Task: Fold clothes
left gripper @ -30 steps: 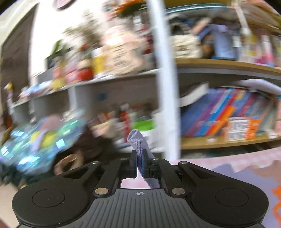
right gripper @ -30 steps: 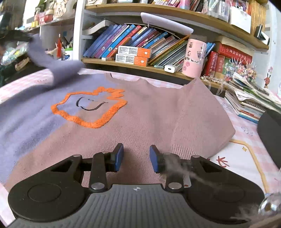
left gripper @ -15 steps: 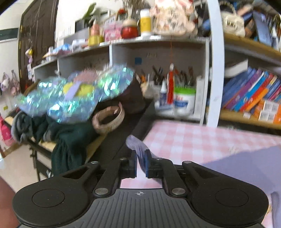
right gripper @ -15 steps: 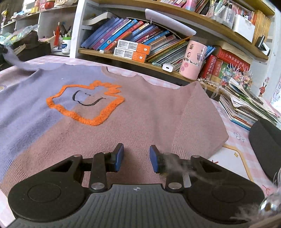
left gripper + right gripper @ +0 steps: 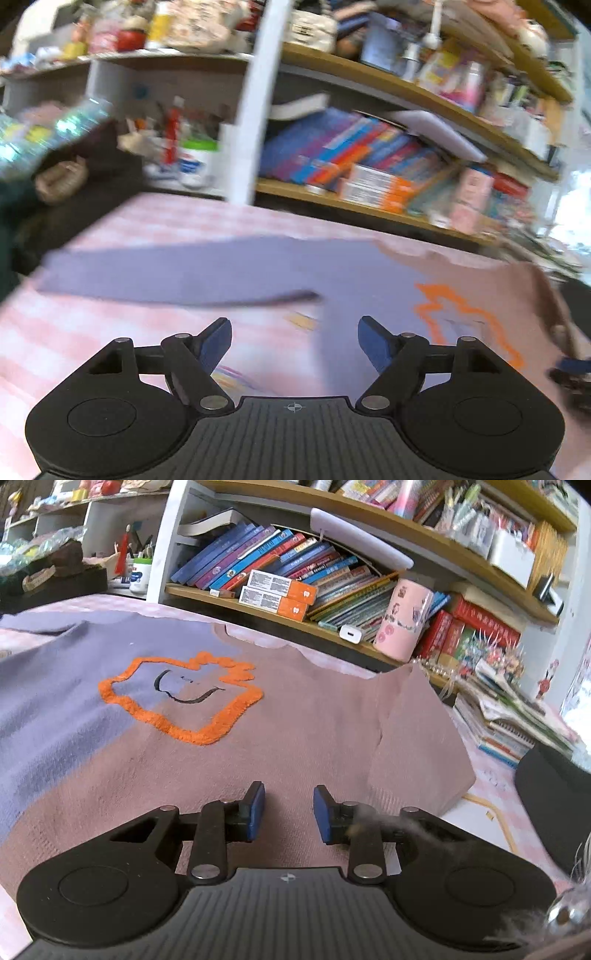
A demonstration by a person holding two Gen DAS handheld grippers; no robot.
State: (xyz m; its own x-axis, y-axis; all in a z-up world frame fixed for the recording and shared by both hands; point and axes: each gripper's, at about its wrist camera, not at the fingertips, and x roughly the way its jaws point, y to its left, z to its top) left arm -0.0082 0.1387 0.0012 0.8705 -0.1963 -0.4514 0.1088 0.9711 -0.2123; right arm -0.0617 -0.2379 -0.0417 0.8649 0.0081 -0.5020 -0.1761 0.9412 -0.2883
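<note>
**One sweater flat on the counter, both grippers apart and empty**

A single sweater [image 5: 303, 738] lies spread across the counter [image 5: 122, 332], which wears a pink checked cloth. The garment is lilac on one half and dusty pink on the other, with one orange outlined patch [image 5: 184, 698] on the chest holding a black curved line.

The left wrist view, blurred, shows what the right does not: the lilac sleeve [image 5: 166, 271] stretched out flat to the side over the checked cloth, its cuff end near the counter's edge. The left gripper [image 5: 294, 343] hangs above the cloth just beside the sweater's lilac edge, its two blue-padded fingers [image 5: 216, 343] spread wide with nothing between them. At that view's right edge a dark shape with a blue tip shows; I cannot tell for certain what it is.

The right wrist view is sharp and shows the other half: the pink sleeve [image 5: 413, 738] folded in over the body, its cuff pointing toward the camera. The right gripper [image 5: 289, 814] sits low over the pink hem area, fingers parted, gripping nothing; whether the pads touch the knit I cannot tell. Wisps of fluff cling to its right finger.

Only this view shows two orange-and-white boxes [image 5: 277, 594] stacked on the bookshelf [image 5: 280, 618], one pink cylinder [image 5: 400, 624], one white charger [image 5: 350, 633], and a pile of magazines [image 5: 513, 712] at the counter's right.
</note>
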